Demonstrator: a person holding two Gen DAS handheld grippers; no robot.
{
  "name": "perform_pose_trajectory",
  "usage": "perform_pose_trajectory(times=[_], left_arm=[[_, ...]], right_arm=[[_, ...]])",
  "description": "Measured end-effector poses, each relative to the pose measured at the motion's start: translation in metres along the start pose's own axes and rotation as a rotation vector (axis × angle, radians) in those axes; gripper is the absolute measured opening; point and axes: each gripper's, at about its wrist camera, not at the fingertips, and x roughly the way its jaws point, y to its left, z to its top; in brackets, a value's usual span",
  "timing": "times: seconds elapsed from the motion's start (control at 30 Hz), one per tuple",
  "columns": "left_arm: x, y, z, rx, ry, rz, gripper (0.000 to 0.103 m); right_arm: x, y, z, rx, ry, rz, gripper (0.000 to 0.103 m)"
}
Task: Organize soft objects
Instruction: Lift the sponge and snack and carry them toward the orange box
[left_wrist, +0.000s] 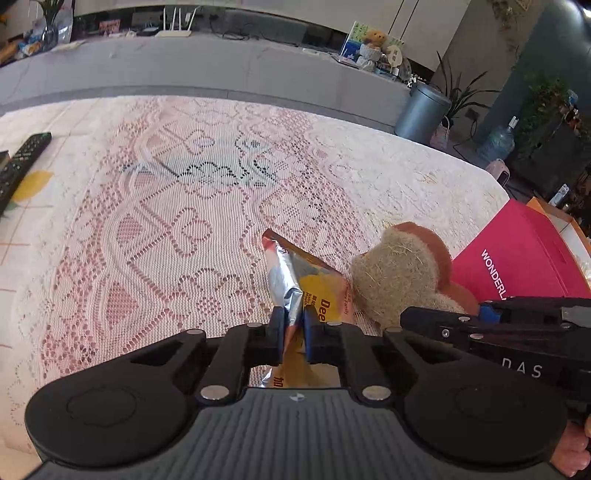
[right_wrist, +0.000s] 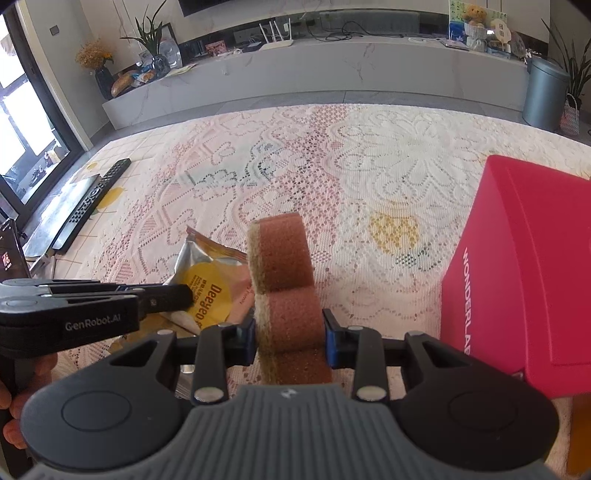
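Beside the pink box (right_wrist: 524, 273), left fingers (left_wrist: 294, 325) pinch snack packet (left_wrist: 295, 280), right fingers (right_wrist: 290, 334) squeeze sponge (right_wrist: 286, 291).

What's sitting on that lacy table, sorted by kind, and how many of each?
Snack packets: 1, the foil packet, gripped by the left tool
Sponges: 1, the brown sponge, gripped by the right tool
Boxes: 1, the pink box
Remote controls: 1, the black remote
Total: 4
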Motion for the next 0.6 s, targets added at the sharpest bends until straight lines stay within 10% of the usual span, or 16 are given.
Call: perform_pose_trajectory(times=[0.6], left_arm=[[-0.087, -0.052, -0.008, 0.028, -0.197, -0.006, 0.009]], right_arm=[[-0.084, -0.011, -0.002, 0.108, -0.118, 0.098, 0.032]])
